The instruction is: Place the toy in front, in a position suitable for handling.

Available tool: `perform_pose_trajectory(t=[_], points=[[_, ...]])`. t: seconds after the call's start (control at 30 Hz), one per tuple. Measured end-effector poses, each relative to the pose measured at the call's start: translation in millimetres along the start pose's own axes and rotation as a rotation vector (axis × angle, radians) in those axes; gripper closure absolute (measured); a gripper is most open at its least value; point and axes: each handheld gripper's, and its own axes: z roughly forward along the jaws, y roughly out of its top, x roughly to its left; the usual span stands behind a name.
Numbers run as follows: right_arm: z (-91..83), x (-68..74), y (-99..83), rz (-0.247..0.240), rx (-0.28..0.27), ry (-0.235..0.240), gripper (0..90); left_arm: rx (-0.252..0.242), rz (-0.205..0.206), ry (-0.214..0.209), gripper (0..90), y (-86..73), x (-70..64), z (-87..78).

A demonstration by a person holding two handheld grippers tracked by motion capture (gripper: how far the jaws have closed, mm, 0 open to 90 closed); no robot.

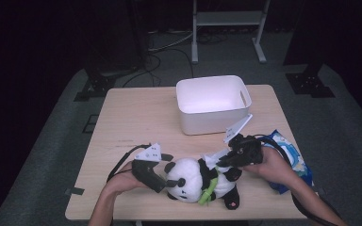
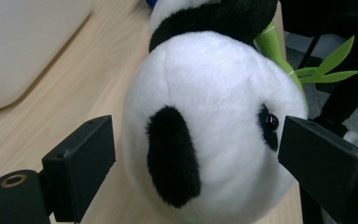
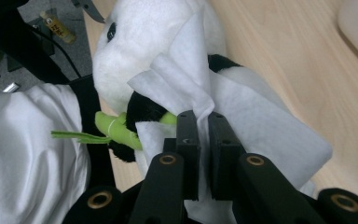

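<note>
A black-and-white panda plush (image 1: 193, 181) with a green bamboo sprig (image 1: 206, 194) lies near the table's front edge. My left gripper (image 1: 160, 178) stands open at the panda's head. In the left gripper view its jaws straddle the head (image 2: 205, 116), one by the ear patch and one by the eye. My right gripper (image 1: 222, 161) is shut on a white wipe (image 1: 212, 159) held over the panda's body. In the right gripper view the wipe (image 3: 256, 126) drapes across the panda (image 3: 140, 51) and the bamboo (image 3: 116, 131).
A white plastic bin (image 1: 213, 115) stands at the middle back of the wooden table (image 1: 132, 117). A blue wipe packet (image 1: 290, 157) lies at the right edge under the right forearm. Bare tabletop lies at the left and back left.
</note>
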Motion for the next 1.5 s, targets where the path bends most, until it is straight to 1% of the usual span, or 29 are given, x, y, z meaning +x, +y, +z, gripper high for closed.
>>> perform_pose_trajectory(t=[0.13, 0.2, 0.27, 0.33, 0.4, 0.43, 0.53, 0.63, 0.7, 0.8, 0.83, 0.93, 0.97, 1.0, 1.03, 1.07, 1.1, 1.13, 1.17, 1.2, 1.23, 1.27, 1.3, 1.33, 1.37, 1.4, 1.43, 1.47, 1.5], points=[[1.0, 6.1, -3.4, -0.014, -0.004, 0.018, 84.1, 0.014, -0.012, -0.039, 8.5, 0.5, -1.9, 10.7], [1.5, 9.2, -4.4, -0.022, -0.001, 0.02, 84.2, 0.022, -0.015, -0.054, 5.8, 0.9, -3.0, 14.4], [1.7, 11.8, -4.7, -0.026, 0.0, 0.02, 84.2, 0.034, -0.002, -0.056, 3.9, 1.0, -4.9, 18.8], [1.7, 12.8, -4.7, -0.031, 0.001, 0.017, 84.2, 0.043, 0.014, -0.044, 2.9, 0.5, -7.0, 22.6], [1.7, 12.4, -4.1, -0.031, 0.002, 0.017, 84.1, 0.048, 0.021, -0.038, 6.3, 0.5, -7.6, 22.6], [1.5, 11.9, -3.4, -0.034, 0.005, 0.017, 84.1, 0.056, 0.031, -0.034, 10.0, 0.5, -8.1, 21.8], [-0.3, 11.4, -0.1, -0.043, 0.005, 0.009, 83.9, 0.061, 0.056, -0.01, 23.4, 1.1, -10.4, 20.9], [-2.9, 8.5, 3.0, -0.041, 0.0, -0.003, 83.6, 0.049, 0.047, 0.025, 29.8, 1.1, -9.6, 20.5], [-5.5, 3.9, 5.3, -0.031, -0.014, -0.003, 83.5, 0.042, 0.054, 0.052, 32.3, 2.2, -7.9, 20.2], [-5.6, -2.5, 9.1, -0.023, -0.024, -0.014, 83.4, 0.043, 0.108, 0.119, 32.8, 5.1, -6.2, 19.4], [-5.7, -4.4, 10.1, -0.021, -0.026, -0.014, 83.4, 0.05, 0.148, 0.155, 32.9, 6.9, -5.1, 18.0], [-7.0, -12.0, 15.6, -0.009, -0.038, -0.018, 83.4, 0.045, 0.19, 0.208, 32.8, 8.6, -1.0, 17.6], [-7.7, -14.2, 17.9, -0.006, -0.044, -0.019, 83.4, 0.042, 0.201, 0.218, 32.7, 8.4, 1.7, 17.8], [-10.5, -17.5, 23.2, -0.011, -0.069, -0.03, 83.4, 0.04, 0.204, 0.219, 32.6, 8.2, 3.6, 17.8], [-10.5, -17.5, 23.2, -0.011, -0.069, -0.03, 83.4, 0.037, 0.213, 0.221, 32.6, 7.8, 5.7, 17.7], [-14.6, -18.1, 29.8, -0.013, -0.105, -0.041, 83.4, 0.033, 0.217, 0.221, 32.4, 7.4, 7.0, 18.0], [-14.6, -18.1, 29.8, -0.013, -0.105, -0.041, 83.4, 0.026, 0.227, 0.227, 32.4, 7.0, 7.2, 18.3], [-16.5, -18.4, 33.1, -0.017, -0.115, -0.055, 83.5, 0.024, 0.23, 0.234, 32.4, 6.9, 5.8, 18.6], [-17.9, -19.3, 35.9, -0.02, -0.126, -0.07, 83.4, 0.025, 0.235, 0.229, 31.8, 7.0, 4.6, 18.1], [-19.0, -21.5, 38.4, -0.014, -0.137, -0.089, 83.4, 0.018, 0.232, 0.228, 31.3, 6.8, 3.6, 18.2], [-18.7, -23.2, 39.5, -0.015, -0.132, -0.104, 83.4, 0.022, 0.224, 0.223, 30.7, 6.6, 3.2, 17.9], [-16.2, -26.3, 40.3, -0.009, -0.118, -0.11, 83.4, 0.026, 0.22, 0.221, 29.7, 6.5, 3.3, 17.4], [-13.3, -28.2, 40.1, -0.006, -0.106, -0.109, 83.4, 0.022, 0.204, 0.215, 28.9, 6.1, 3.6, 16.7], [-6.3, -29.6, 39.1, -0.004, -0.069, -0.113, 83.4, 0.026, 0.189, 0.209, 27.5, 5.9, 4.1, 16.3], [3.3, -28.6, 35.6, 0.003, -0.045, -0.1, 83.6, 0.028, 0.169, 0.199, 21.6, 5.4, 4.7, 16.7], [3.3, -28.6, 35.6, 0.003, -0.045, -0.1, 83.6, 0.034, 0.155, 0.199, 21.6, 5.6, 4.8, 16.7], [6.2, -27.7, 33.6, 0.003, -0.052, -0.087, 83.7, 0.038, 0.125, 0.19, 18.8, 6.4, 5.2, 16.5], [7.4, -25.8, 31.9, 0.009, -0.055, -0.08, 83.7, 0.045, 0.114, 0.181, 15.8, 7.1, 5.4, 16.1], [7.4, -24.9, 31.3, 0.012, -0.052, -0.07, 83.7, 0.038, 0.103, 0.175, 14.2, 8.5, 4.5, 15.2]])
